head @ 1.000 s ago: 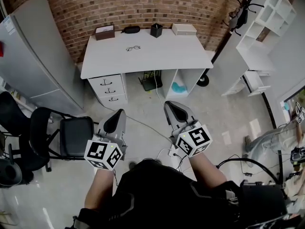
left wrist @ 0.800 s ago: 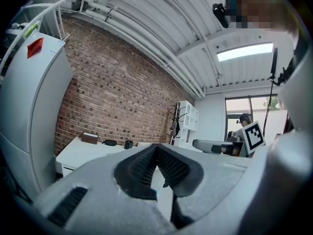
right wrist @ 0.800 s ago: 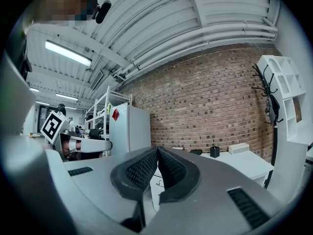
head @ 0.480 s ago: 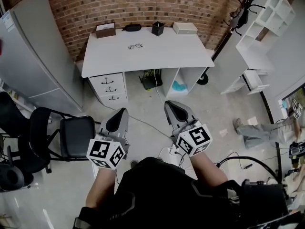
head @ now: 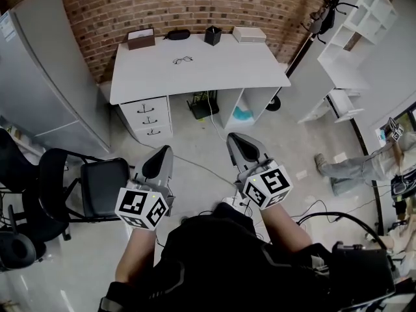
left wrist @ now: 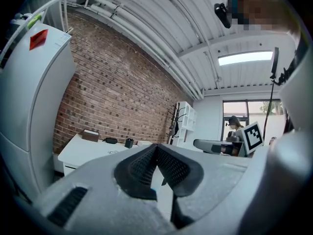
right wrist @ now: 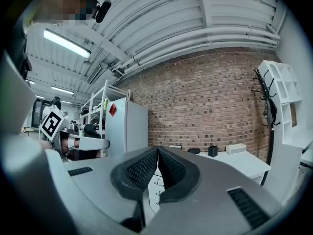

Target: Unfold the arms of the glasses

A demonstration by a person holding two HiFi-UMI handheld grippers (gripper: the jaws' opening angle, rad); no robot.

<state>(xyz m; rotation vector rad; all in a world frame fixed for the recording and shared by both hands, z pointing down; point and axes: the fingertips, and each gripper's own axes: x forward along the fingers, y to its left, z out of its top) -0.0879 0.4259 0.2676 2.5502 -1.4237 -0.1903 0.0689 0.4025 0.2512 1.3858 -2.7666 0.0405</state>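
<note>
- The left tool (head: 162, 152) is shut tight. Its two jaws touch at the tips, and nothing is between them.
- The right tool (head: 234, 139) is shut tight too. It holds nothing.
- The person holds both tools side by side out in front, above the floor (head: 286, 142). Both point toward the desk.
- The white desk (head: 214, 73) stands against a brick wall (head: 195, 5). It is well apart from both tools.
- The glasses (head: 182, 60) lie on the desk, near the back and a bit left of the middle. No tool touches them. They look too small to tell if their arms are folded.
- Four things sit in a row along the back of the desk: a brown box (head: 141, 38), a black case (head: 177, 34), a black cup (head: 212, 36) and a white box (head: 249, 34).
- Drawers (head: 149, 116) are under the left end of the desk.
- A black chair (head: 101, 184) stands on the floor to the left of the left tool.
- A tall grey fridge (head: 45, 90) stands left of the desk.
- White shelves (head: 364, 18) stand to the right.
- Another person (head: 351, 164) is far off at the right.
</note>
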